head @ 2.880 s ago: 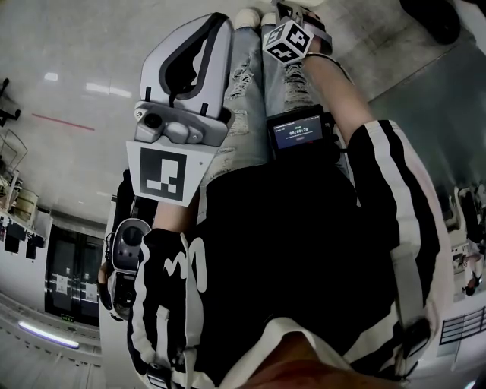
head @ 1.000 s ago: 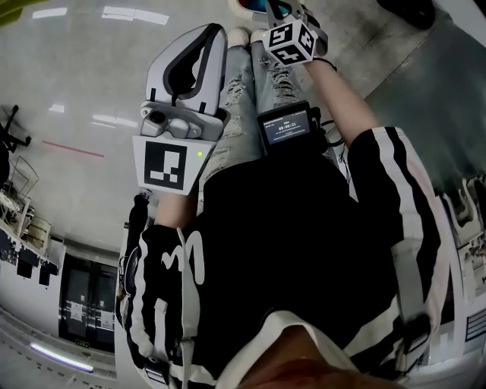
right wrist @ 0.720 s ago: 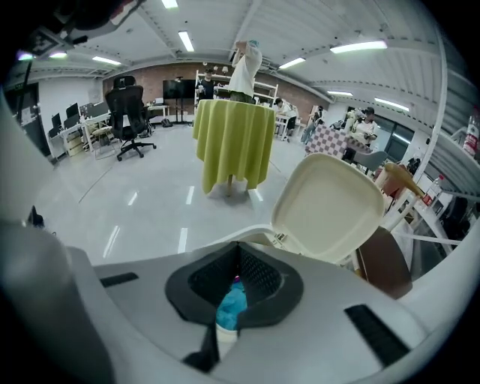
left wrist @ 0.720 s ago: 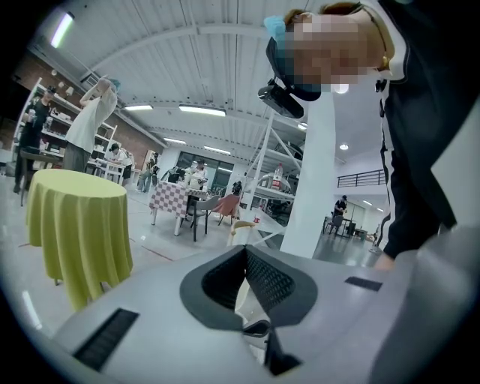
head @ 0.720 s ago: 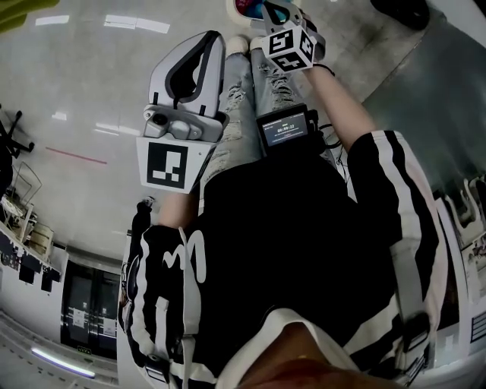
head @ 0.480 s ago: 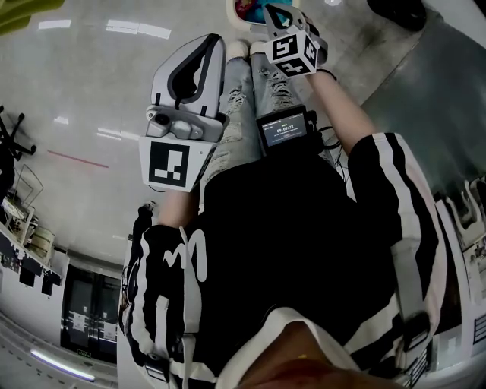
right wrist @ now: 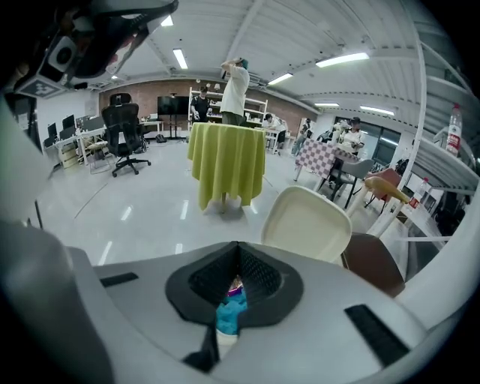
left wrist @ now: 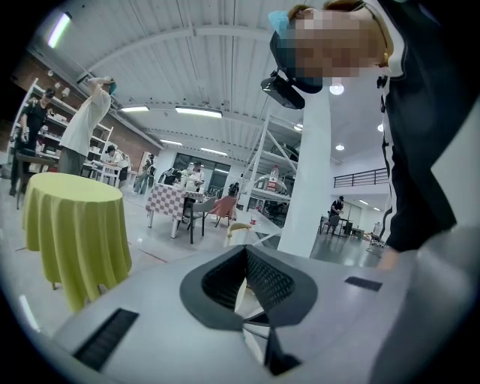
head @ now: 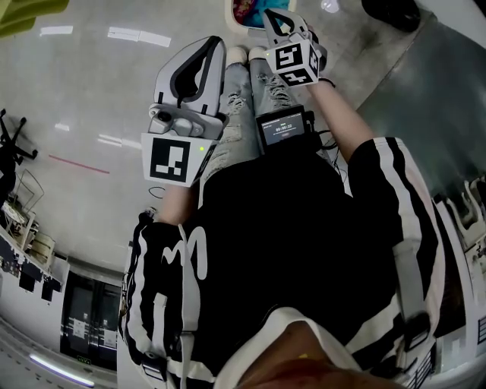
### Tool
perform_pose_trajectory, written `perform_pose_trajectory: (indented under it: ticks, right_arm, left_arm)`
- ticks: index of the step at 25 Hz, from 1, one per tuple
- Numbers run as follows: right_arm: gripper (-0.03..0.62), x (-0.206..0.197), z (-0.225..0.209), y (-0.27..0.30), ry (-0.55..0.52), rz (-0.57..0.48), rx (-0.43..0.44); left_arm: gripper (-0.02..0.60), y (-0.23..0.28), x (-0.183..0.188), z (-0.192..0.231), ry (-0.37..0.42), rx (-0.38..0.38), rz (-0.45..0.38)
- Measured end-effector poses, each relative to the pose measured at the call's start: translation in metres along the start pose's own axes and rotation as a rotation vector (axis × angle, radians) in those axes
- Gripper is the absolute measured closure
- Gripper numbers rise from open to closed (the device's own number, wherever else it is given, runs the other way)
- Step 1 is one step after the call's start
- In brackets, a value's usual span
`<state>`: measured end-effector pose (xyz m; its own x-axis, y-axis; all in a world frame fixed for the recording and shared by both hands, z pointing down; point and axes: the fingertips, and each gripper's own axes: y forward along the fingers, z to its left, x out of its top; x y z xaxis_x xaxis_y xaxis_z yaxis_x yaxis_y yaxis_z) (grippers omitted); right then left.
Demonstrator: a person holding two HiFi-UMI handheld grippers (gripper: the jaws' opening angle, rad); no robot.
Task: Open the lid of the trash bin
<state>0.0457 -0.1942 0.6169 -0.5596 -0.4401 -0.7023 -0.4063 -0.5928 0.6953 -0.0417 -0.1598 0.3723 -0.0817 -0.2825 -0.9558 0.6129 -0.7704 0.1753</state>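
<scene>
The trash bin (head: pixel 234 17) shows at the top edge of the head view, a pale rim with colourful rubbish inside. My right gripper (head: pixel 275 18) hangs right next to it, jaws together, marker cube (head: pixel 296 62) behind them. In the right gripper view blue and purple rubbish (right wrist: pixel 231 309) shows through the gap under the shut right gripper (right wrist: pixel 238 264), and a cream lid (right wrist: pixel 309 223) stands upright just beyond. My left gripper (head: pixel 215 44) is held away from the bin over the floor, shut and holding nothing. In its own view the left gripper (left wrist: pixel 246 251) points toward a distant room.
My own legs (head: pixel 241 91) and a small screen (head: pixel 282 128) lie between the grippers. A table with a yellow-green cloth (right wrist: pixel 225 161) stands beyond the bin, and a brown rounded object (right wrist: pixel 375 262) sits right of the lid. People (right wrist: pixel 237 86) and office chairs (right wrist: pixel 124 135) are farther off.
The head view has shifted forward, bringing the bin's open top into sight at the upper edge. The right gripper now sits beside it. The left gripper has barely moved.
</scene>
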Motion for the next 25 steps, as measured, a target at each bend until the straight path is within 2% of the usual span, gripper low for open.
perform_pose_trajectory:
  ticks: [13,25]
  right_arm:
    - [0.589,0.031,-0.002,-0.038,0.046,-0.069,-0.043]
    - [0.589,0.061,-0.022,-0.069,0.12,-0.15,-0.077]
  left_arm:
    - [0.574,-0.012,0.01,-0.005,-0.005,-0.018,0.0]
    - [0.574,-0.004,0.021,-0.011,0.007,-0.041,-0.003]
